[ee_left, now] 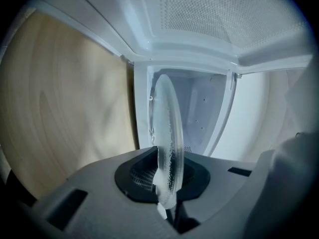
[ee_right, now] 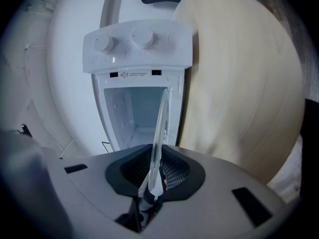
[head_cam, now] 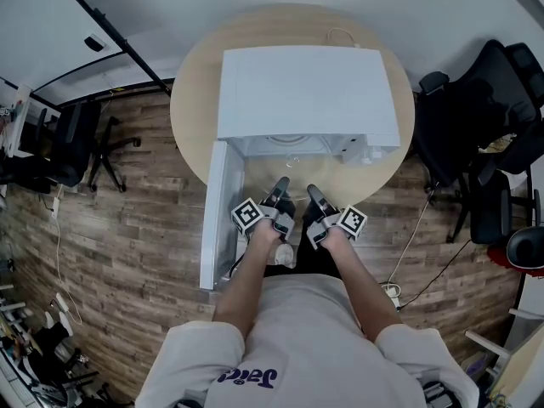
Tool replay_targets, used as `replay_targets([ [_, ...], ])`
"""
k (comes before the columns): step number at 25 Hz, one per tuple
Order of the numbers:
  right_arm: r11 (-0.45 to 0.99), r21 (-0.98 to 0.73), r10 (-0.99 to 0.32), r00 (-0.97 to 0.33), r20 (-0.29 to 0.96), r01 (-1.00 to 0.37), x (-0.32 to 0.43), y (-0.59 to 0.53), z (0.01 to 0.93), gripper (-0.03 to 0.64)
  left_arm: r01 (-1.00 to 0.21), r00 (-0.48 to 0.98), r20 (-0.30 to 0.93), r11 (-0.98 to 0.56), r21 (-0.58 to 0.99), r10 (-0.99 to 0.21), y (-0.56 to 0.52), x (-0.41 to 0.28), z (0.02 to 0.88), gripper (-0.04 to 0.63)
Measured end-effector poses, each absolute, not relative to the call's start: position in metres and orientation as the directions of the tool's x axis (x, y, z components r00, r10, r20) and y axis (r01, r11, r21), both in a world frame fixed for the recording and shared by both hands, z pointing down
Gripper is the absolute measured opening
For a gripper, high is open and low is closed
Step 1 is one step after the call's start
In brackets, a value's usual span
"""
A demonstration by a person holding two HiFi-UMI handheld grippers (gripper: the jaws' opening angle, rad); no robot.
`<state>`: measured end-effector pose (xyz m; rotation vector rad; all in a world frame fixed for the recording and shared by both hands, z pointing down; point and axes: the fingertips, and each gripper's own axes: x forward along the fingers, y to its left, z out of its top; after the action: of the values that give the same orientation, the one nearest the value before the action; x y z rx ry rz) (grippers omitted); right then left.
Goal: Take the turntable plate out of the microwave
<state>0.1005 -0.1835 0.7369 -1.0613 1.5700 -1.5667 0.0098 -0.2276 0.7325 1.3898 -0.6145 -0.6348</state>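
The white microwave (head_cam: 306,92) stands on a round wooden table (head_cam: 191,100) with its door (head_cam: 214,215) swung open to the left. Both grippers reach level toward its open front. The clear glass turntable plate (ee_left: 167,133) shows edge-on in the left gripper view, in front of the cavity (ee_left: 202,108). My left gripper (ee_left: 167,185) is shut on the plate's rim. In the right gripper view the plate (ee_right: 159,128) is a thin edge, and my right gripper (ee_right: 152,180) is shut on it. In the head view the left gripper (head_cam: 279,187) and right gripper (head_cam: 313,194) sit side by side; the plate is barely discernible there.
The control panel with knobs (ee_right: 139,44) is on the microwave's right side. Black office chairs stand at the left (head_cam: 72,143) and right (head_cam: 476,117) of the table. A cable (head_cam: 416,253) trails over the wooden floor at the right.
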Motion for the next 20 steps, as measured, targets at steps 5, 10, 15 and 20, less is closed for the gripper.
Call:
replay_targets([
  [5, 0.036, -0.992, -0.874, -0.485, 0.029, -0.124, 0.097, -0.176, 0.723, 0.068, 0.066, 0.708, -0.035, 0.017, 0.998, -0.705, -0.221, 0.009, 0.724, 0.031],
  [10, 0.158, -0.977, -0.883, -0.463, -0.075, -0.143, 0.106, -0.174, 0.698, 0.225, 0.133, 0.716, -0.1, -0.006, 0.991, -0.691, -0.206, 0.011, 0.703, 0.031],
  [15, 0.173, -0.971, -0.9, -0.426, -0.089, -0.163, 0.117, -0.18, 0.69, 0.237, 0.135, 0.747, -0.113, -0.016, 0.991, -0.655, -0.186, 0.016, 0.697, 0.031],
  [20, 0.153, -0.973, -0.902, -0.426, -0.067, -0.173, 0.112, -0.182, 0.691, 0.236, 0.126, 0.763, -0.101, -0.007, 0.992, -0.638, -0.168, 0.018, 0.7, 0.031],
])
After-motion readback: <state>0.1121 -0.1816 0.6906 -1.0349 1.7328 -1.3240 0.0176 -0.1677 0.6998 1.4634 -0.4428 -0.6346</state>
